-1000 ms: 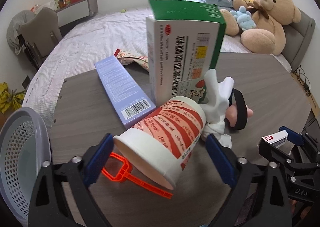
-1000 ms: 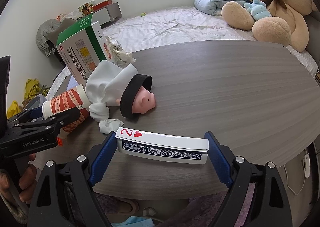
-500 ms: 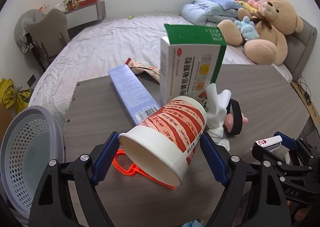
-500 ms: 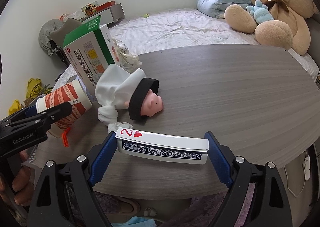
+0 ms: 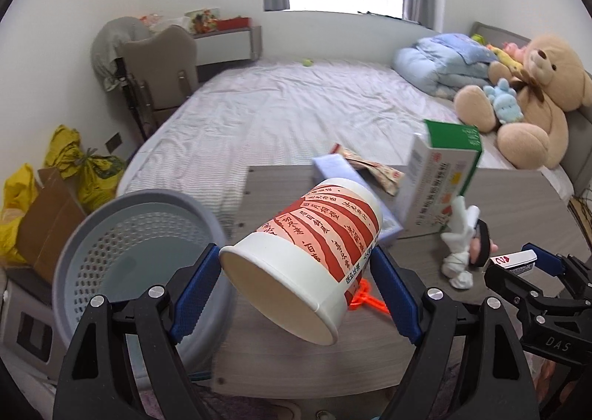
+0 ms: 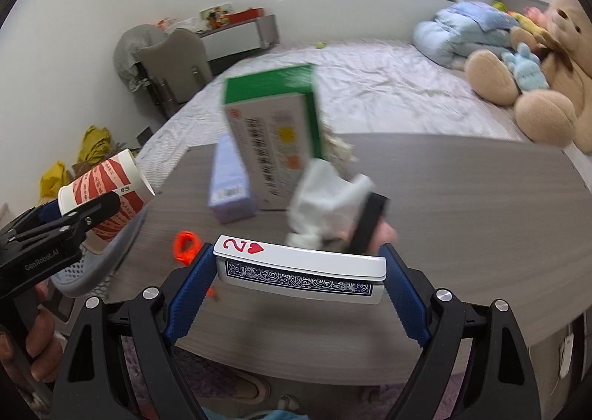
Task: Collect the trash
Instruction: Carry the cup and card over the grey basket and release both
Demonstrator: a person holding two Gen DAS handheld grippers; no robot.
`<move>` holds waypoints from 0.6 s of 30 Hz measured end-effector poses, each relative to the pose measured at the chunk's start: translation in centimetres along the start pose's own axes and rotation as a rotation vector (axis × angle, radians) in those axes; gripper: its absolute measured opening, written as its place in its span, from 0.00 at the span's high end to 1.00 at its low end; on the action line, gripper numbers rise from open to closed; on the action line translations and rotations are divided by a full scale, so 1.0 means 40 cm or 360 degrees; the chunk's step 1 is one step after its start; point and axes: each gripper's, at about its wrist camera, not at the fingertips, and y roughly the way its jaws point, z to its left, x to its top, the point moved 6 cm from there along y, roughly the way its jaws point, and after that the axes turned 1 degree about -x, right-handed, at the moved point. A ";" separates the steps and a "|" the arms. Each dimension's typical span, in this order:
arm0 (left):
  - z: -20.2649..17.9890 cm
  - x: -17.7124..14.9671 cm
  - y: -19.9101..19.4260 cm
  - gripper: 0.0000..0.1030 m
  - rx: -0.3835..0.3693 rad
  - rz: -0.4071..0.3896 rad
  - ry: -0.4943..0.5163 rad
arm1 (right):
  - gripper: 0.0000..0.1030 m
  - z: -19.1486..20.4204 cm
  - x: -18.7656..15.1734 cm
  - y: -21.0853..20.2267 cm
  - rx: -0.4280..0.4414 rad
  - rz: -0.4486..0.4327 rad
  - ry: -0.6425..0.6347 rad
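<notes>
My left gripper [image 5: 296,290] is shut on a red-and-white paper cup [image 5: 307,253], held on its side above the table's left end, close to the grey mesh bin [image 5: 122,235]. The cup also shows in the right wrist view [image 6: 103,194]. My right gripper [image 6: 296,283] is shut on a playing-card box [image 6: 299,272] with a two of hearts on its top, held above the table's near edge. It also shows in the left wrist view [image 5: 518,259].
On the grey wooden table [image 6: 462,198] stand a green-and-white medicine box [image 6: 273,139], a lavender box [image 6: 229,179], a pig toy in white cloth [image 6: 333,209], an orange plastic piece [image 6: 187,242] and a wrapper [image 5: 370,168]. A bed [image 5: 296,113] lies beyond.
My left gripper lifted the cup off the table and carried it left toward the bin. My right gripper moved left with the card box.
</notes>
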 end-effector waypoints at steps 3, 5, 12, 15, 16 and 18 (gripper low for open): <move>0.078 -0.005 -0.011 0.22 0.0088 -0.0014 -0.0057 | 0.18 0.080 0.030 0.010 0.0074 -0.0007 -0.0084; 0.141 -0.012 -0.014 0.22 0.0162 -0.0006 -0.0099 | 0.18 0.142 0.050 0.021 0.0130 -0.0009 -0.0151; 0.342 -0.068 -0.006 0.22 0.0360 0.0066 -0.0234 | 0.18 0.353 0.083 0.088 0.0300 0.0013 -0.0354; 0.421 -0.089 0.001 0.22 0.0430 0.0100 -0.0289 | 0.18 0.433 0.090 0.124 0.0386 0.0056 -0.0403; 0.445 -0.097 0.003 0.22 0.0448 0.0110 -0.0305 | 0.18 0.458 0.093 0.137 0.0408 0.0071 -0.0421; 0.490 -0.107 0.005 0.22 0.0489 0.0126 -0.0337 | 0.18 0.503 0.099 0.158 0.0434 0.0084 -0.0461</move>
